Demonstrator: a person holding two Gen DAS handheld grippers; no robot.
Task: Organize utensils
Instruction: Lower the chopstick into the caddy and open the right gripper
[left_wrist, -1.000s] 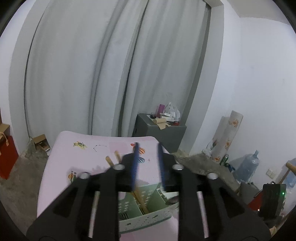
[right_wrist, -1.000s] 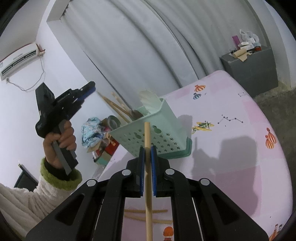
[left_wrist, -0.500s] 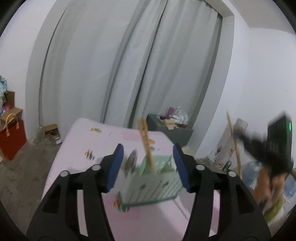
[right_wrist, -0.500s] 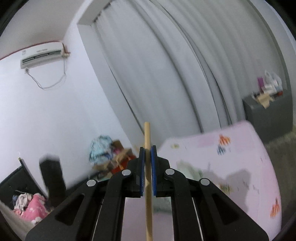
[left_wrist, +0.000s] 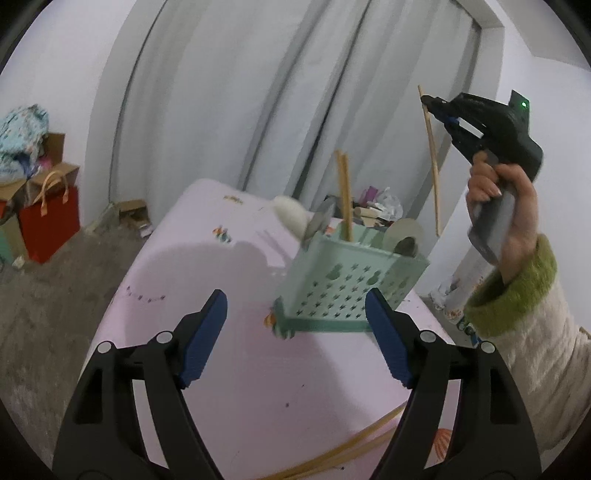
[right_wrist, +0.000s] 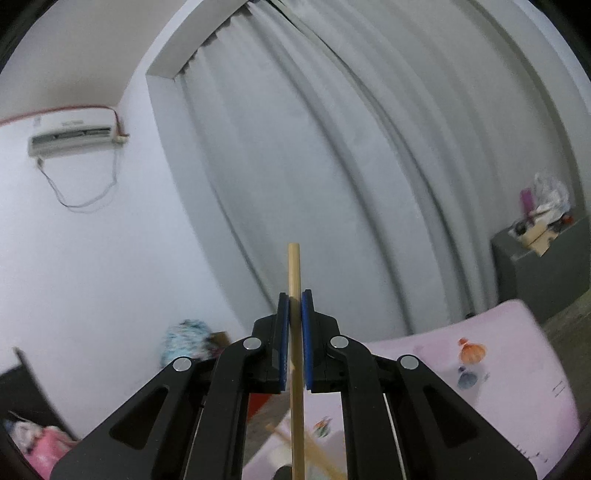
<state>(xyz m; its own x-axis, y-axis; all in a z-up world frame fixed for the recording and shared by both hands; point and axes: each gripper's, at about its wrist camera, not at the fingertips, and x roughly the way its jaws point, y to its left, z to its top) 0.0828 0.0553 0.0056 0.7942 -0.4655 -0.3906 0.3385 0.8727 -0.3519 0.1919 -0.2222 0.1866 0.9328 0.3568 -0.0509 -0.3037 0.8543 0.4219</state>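
A mint-green perforated utensil basket (left_wrist: 351, 284) stands on the pink table (left_wrist: 221, 387); it holds two upright chopsticks (left_wrist: 345, 195), a white spoon (left_wrist: 291, 218) and metal utensils. My left gripper (left_wrist: 295, 332) is open and empty, low over the table in front of the basket. My right gripper (right_wrist: 294, 325) is shut on a wooden chopstick (right_wrist: 295, 332); in the left wrist view it (left_wrist: 439, 110) is raised high above the basket's right side, with the chopstick (left_wrist: 432, 162) hanging almost vertical. Loose chopsticks (left_wrist: 354, 443) lie on the near table.
Grey curtains (left_wrist: 258, 92) hang behind the table. A red bag (left_wrist: 48, 221) and boxes sit on the floor at left. A grey cabinet (right_wrist: 543, 266) with clutter stands past the table. An air conditioner (right_wrist: 74, 134) is on the wall.
My left gripper has opened wide and pulled back from the basket. My right gripper has lifted the chopstick up above the basket and tipped it toward vertical.
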